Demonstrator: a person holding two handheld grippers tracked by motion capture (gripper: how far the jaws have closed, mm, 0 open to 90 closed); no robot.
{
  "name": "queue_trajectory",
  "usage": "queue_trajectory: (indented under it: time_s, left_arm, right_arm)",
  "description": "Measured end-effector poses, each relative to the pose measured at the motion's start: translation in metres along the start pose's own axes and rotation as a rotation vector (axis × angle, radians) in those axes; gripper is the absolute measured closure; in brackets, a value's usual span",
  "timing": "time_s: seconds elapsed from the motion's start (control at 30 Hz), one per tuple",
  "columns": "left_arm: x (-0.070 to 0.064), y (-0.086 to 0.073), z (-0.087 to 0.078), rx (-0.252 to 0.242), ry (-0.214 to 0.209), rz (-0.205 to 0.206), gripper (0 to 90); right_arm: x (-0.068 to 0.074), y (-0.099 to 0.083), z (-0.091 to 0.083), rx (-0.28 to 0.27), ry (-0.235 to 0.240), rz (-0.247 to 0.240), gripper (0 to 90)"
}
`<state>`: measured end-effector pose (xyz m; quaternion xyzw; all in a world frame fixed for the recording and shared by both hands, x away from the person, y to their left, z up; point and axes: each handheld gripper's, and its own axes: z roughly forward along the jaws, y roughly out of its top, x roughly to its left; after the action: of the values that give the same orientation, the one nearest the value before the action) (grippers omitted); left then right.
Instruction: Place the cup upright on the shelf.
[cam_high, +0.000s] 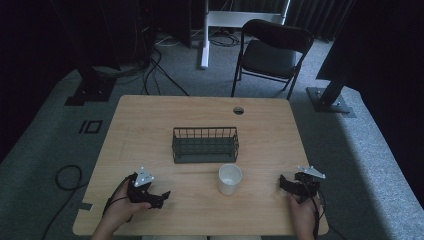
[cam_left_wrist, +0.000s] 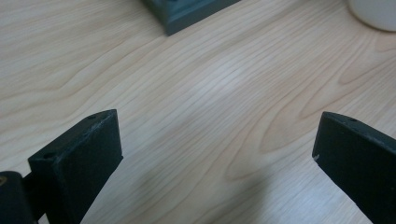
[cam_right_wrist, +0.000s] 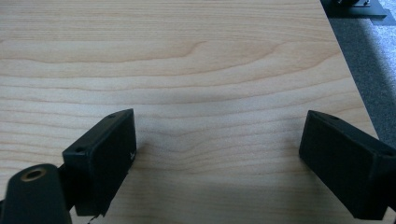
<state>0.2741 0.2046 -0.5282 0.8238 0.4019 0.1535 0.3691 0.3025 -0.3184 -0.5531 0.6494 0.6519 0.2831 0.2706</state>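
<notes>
Count on the table (cam_high: 150, 120): one white cup (cam_high: 230, 179), one dark wire basket (cam_high: 205, 144) just behind the cup. Two grippers, one per hand: left gripper (cam_high: 159, 196) left of the cup, right gripper (cam_high: 286, 184) right of it. One folding chair (cam_high: 270, 50) beyond the table's far edge.

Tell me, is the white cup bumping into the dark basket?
Apart. In the high view a strip of bare table shows between the white cup and the front of the dark basket behind it.

Dim high view, dark surroundings, soft shadows, slightly blurred close-ups
</notes>
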Motion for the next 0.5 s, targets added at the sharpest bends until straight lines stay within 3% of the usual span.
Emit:
queue_trajectory:
  time_s: [0.07, 0.13, 0.27, 0.5]
  left_arm:
    - [-0.003, 0.004, 0.002, -0.017, -0.016, 0.0, 1.8]
    - [-0.007, 0.008, 0.003, -0.022, -0.024, 0.026, 1.8]
    - [-0.014, 0.016, 0.005, -0.052, -0.063, 0.024, 1.8]
    - [-0.028, 0.029, 0.009, -0.053, -0.065, 0.084, 1.8]
  right_arm:
    - [0.0, 0.0, 0.0, 0.0, 0.0, 0.0, 10.5]
    - [0.0, 0.0, 0.0, 0.0, 0.0, 0.0, 10.5]
    - [0.0, 0.0, 0.0, 0.0, 0.0, 0.0, 10.5]
    - [0.0, 0.0, 0.0, 0.0, 0.0, 0.0, 10.5]
